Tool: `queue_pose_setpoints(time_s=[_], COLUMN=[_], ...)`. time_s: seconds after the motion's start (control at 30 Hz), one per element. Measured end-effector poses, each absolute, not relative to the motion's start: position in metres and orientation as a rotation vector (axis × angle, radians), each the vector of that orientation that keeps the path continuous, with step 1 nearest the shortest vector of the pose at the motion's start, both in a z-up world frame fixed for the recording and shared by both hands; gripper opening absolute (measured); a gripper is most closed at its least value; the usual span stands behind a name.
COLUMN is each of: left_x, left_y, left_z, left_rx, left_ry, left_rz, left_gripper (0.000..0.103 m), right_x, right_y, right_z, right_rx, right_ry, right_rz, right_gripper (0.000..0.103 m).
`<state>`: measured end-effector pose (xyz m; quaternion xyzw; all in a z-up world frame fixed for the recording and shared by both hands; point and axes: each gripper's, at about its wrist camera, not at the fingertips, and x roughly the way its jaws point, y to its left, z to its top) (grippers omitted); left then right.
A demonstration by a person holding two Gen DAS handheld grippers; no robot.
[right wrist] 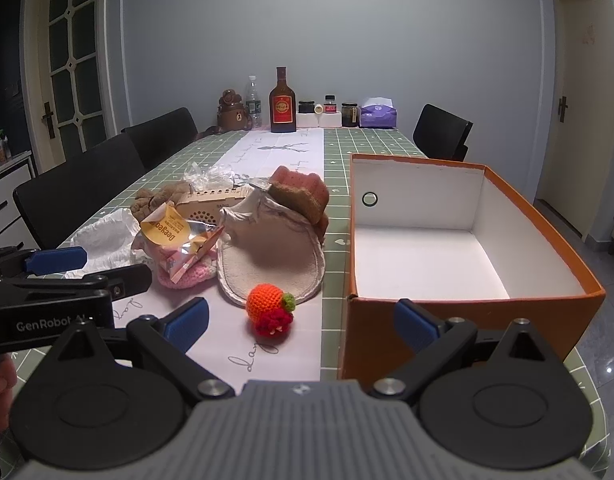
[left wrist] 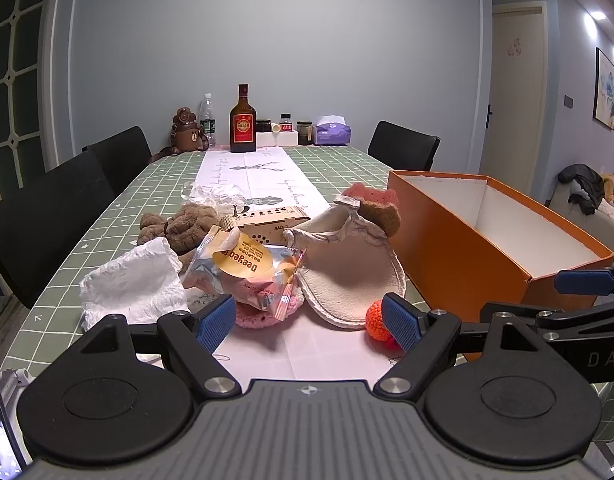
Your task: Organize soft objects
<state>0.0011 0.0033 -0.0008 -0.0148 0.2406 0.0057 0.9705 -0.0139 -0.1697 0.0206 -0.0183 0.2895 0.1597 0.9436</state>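
The green checked table (right wrist: pixel 367 148) stretches away beyond both pairs of fingers, a white runner (right wrist: pixel 283 340) down its middle. The orange box (right wrist: pixel 467 320) is the largest thing on it: it stands right in front of the right gripper (right wrist: pixel 303 320), whose right-hand finger lies against the near wall while the left-hand finger reaches out over the runner. Its white inside shows bare floor and walls, with only a round hole in the far wall; nothing lies in it. From the left gripper (left wrist: pixel 309 320) the box sits off to the right of the fingers.

Both grippers are spread wide and carry nothing.

Ahead of the left gripper's fingers, slightly right of centre, lies a cream fabric mitt (left wrist: pixel 347 272), with a pink and brown sponge (left wrist: pixel 377 206) resting on its far end. To the left of those fingers lies crumpled white paper (left wrist: pixel 135 280), and beyond it a brown plush toy (left wrist: pixel 183 224). A snack packet (left wrist: pixel 247 272) sits directly ahead between the fingers, on top of a pink knitted piece (left wrist: pixel 259 316) that peeks out beside the left-hand pad. A wooden radio box (left wrist: pixel 267 224) lies behind the packet.

The small crocheted strawberry (right wrist: pixel 271 312) rests on the runner between the right gripper's fingers, just beside the mitt's near edge; in the left wrist view it touches the inside of the right-hand pad.
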Motion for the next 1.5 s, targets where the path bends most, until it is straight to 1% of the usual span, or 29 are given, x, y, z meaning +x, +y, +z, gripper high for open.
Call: queue_pose_setpoints(time_s=[0.7,1.5], left_x=[-0.001,0.004], left_y=[0.000,0.002], left_z=[-0.002,-0.011], left_rx=[-0.023,-0.034], left_ry=[0.496,0.533], left_rz=[0.027,0.025], left_gripper=[0.097,0.097], right_x=[-0.016,-0.008], right_y=[-0.172,-0.165], right_z=[0.020,0.011], right_rx=[-0.032,-0.050], right_ry=[0.583,0.620], right_rz=[0.316,0.295], right_gripper=[0.097,0.097])
